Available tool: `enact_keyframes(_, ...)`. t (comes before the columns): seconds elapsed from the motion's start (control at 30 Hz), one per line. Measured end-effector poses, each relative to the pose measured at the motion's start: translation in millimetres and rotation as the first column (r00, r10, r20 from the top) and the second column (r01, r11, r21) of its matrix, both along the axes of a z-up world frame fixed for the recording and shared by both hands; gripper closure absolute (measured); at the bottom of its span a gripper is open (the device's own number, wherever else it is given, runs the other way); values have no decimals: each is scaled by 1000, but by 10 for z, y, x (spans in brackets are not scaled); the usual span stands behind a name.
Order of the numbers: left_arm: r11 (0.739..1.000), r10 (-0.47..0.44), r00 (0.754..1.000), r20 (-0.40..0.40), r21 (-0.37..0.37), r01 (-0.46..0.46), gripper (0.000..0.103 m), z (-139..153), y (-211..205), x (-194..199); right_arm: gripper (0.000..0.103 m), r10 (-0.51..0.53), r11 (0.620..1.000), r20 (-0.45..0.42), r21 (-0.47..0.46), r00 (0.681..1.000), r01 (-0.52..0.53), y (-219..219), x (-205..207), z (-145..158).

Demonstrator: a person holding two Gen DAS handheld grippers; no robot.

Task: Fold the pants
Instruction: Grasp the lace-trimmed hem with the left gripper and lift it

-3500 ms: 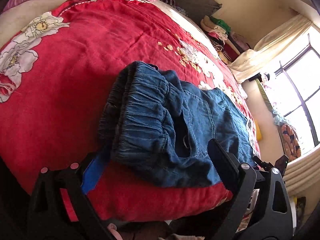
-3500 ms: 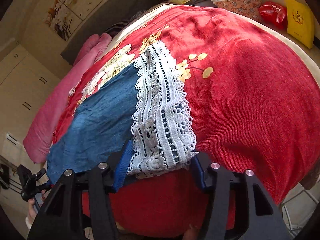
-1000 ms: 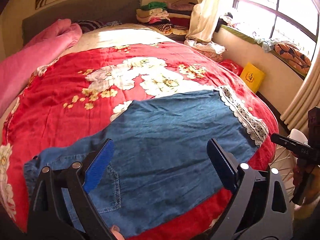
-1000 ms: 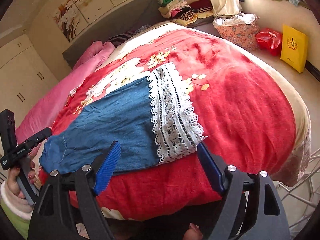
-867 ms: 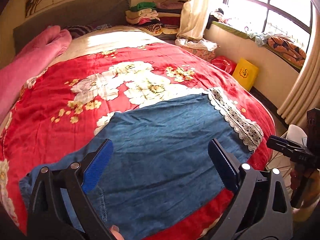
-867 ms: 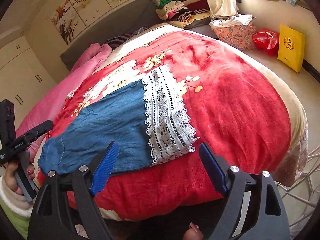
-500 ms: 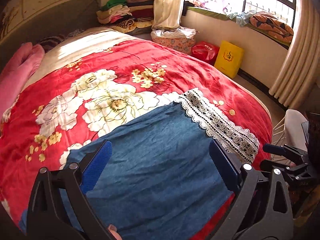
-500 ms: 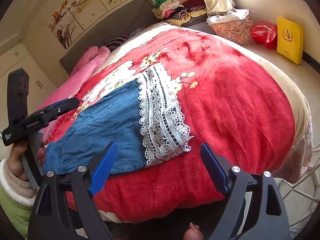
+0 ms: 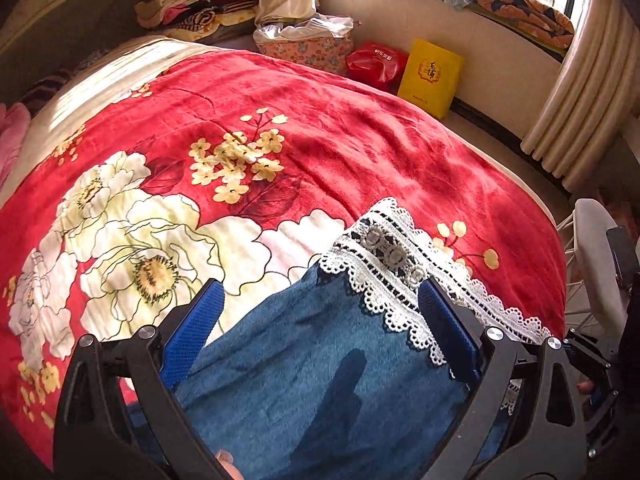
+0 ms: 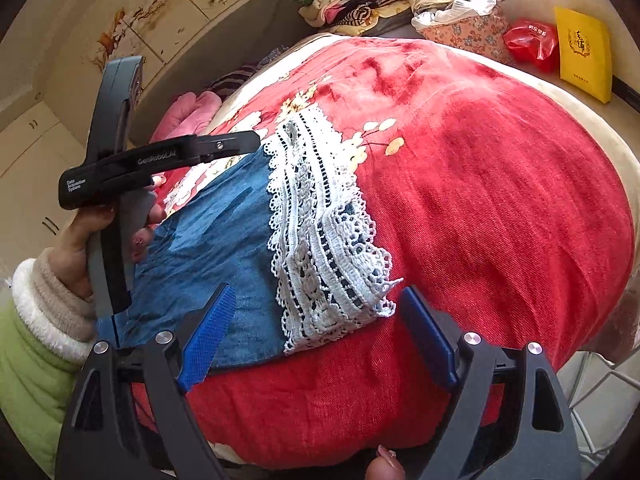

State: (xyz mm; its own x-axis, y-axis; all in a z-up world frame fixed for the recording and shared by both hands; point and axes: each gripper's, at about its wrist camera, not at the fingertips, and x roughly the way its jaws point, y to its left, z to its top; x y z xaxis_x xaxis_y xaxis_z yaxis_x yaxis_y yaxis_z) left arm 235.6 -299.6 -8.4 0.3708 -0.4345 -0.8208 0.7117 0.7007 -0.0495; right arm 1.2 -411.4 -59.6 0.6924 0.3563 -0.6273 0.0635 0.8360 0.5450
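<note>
Both the left gripper [image 9: 320,324] and right gripper [image 10: 316,332] are wide open, so the lace hem [image 10: 320,240] at 12 o'clock may bunch if grabbed unevenly.

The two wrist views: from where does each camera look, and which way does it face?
Left wrist: above the blue denim pants, facing the white lace hem and window wall; left gripper jaws open.
Right wrist: at the bed's edge, facing the headboard; right gripper open, left hand visible.
Shared: pants, hem, red floral blanket.
</note>
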Motion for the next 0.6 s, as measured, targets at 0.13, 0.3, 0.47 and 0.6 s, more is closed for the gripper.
enact_keyframes(0.13,998,-67,997,-34,7,67,12,-88,-173,92,20,-3,1000,2,19,1000,3,-36,27,-31)
enact_keyframes(0.3,988,-150,987,-65,28,152,12,-216,-341,172,29,3,1000,4,9,1000,-3,-16,44,-38)
enact_keyframes(0.47,974,-227,963,-142,-43,224,39,-298,-435,202,48,-10,1000,-2,13,1000,10,-8,97,-60)
enact_keyframes(0.6,966,-258,953,-159,-40,255,59,-355,-486,136,61,-11,1000,-1,9,1000,11,14,139,-63)
